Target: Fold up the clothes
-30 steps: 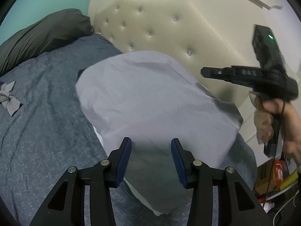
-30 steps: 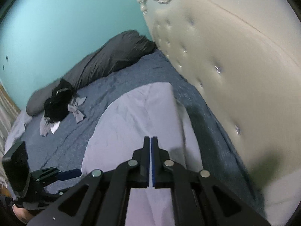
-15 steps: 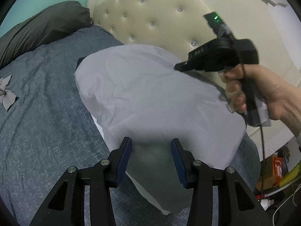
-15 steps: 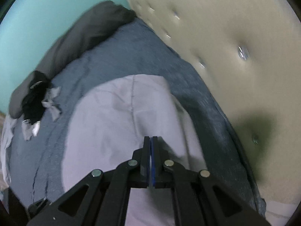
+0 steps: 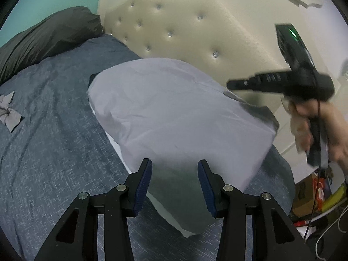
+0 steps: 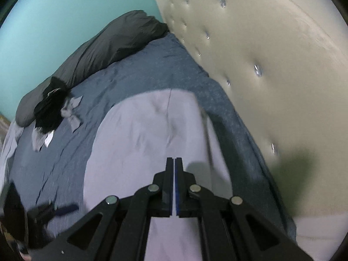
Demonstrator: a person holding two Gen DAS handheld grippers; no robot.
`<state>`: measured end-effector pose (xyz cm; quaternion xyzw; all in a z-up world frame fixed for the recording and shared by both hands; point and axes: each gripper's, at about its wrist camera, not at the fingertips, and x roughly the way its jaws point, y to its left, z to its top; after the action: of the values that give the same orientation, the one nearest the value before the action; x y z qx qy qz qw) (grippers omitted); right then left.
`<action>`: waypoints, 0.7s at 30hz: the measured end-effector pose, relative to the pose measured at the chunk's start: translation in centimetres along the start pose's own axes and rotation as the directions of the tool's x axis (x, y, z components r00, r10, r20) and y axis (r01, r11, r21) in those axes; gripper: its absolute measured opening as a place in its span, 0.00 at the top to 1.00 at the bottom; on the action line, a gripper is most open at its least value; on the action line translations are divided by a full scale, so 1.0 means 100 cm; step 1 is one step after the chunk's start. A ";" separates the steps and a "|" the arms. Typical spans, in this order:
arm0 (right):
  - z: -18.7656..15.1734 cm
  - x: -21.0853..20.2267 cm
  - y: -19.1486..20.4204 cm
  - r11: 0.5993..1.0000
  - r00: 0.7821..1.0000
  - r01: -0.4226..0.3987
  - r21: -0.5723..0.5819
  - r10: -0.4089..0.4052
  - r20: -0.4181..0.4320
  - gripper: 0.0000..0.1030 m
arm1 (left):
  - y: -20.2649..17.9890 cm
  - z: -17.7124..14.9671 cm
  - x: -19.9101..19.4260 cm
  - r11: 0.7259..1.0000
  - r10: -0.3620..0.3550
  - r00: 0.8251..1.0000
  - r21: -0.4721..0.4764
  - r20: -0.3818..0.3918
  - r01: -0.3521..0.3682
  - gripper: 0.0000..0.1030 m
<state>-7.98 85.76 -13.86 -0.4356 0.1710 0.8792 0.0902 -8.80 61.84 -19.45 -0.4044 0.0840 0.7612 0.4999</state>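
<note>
The left gripper (image 5: 174, 184) hovers with fingers spread over the near edge of the pale lilac garment (image 5: 174, 113), which lies flat on the blue bedspread (image 5: 54, 152) by the headboard (image 5: 195, 32). The right gripper (image 6: 175, 187) – fingers pressed together, empty – hangs above it. A shallow pinch could snag the bedspread too, or catch one layer only and skew any fold.

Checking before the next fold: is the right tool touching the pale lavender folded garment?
Apart. In the left wrist view the right tool hangs in the air above the pale lavender folded garment, headboard visible behind it.

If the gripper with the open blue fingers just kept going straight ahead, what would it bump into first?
Most likely the pale lavender garment lying on the bed: the left gripper points straight at it, jaws open. Depth is hard to judge.
</note>
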 end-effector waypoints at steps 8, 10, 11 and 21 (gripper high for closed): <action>-0.060 -0.002 -0.014 0.999 0.999 0.011 0.045 -0.012 0.035 1.00 | -0.011 -0.017 0.009 1.000 0.009 0.999 0.010 -0.035 -0.009 0.54; -0.069 0.003 -0.019 0.998 0.999 0.003 0.063 -0.006 0.050 1.00 | -0.012 -0.020 0.013 1.000 0.014 0.999 0.008 -0.041 -0.014 0.54; -0.073 0.005 -0.021 0.998 0.998 0.002 0.068 -0.006 0.056 1.00 | -0.013 -0.021 0.014 1.000 0.018 0.999 0.011 -0.044 -0.017 0.54; -0.088 -0.014 -0.021 0.996 0.989 0.004 0.088 -0.017 0.145 1.00 | -0.011 -0.026 -0.005 1.000 0.017 0.999 0.009 -0.030 -0.017 0.54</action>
<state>-0.02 84.32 -18.13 -0.3666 0.2002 0.8998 0.1260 -6.46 60.62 -20.48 -0.4128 0.0981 0.7589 0.4940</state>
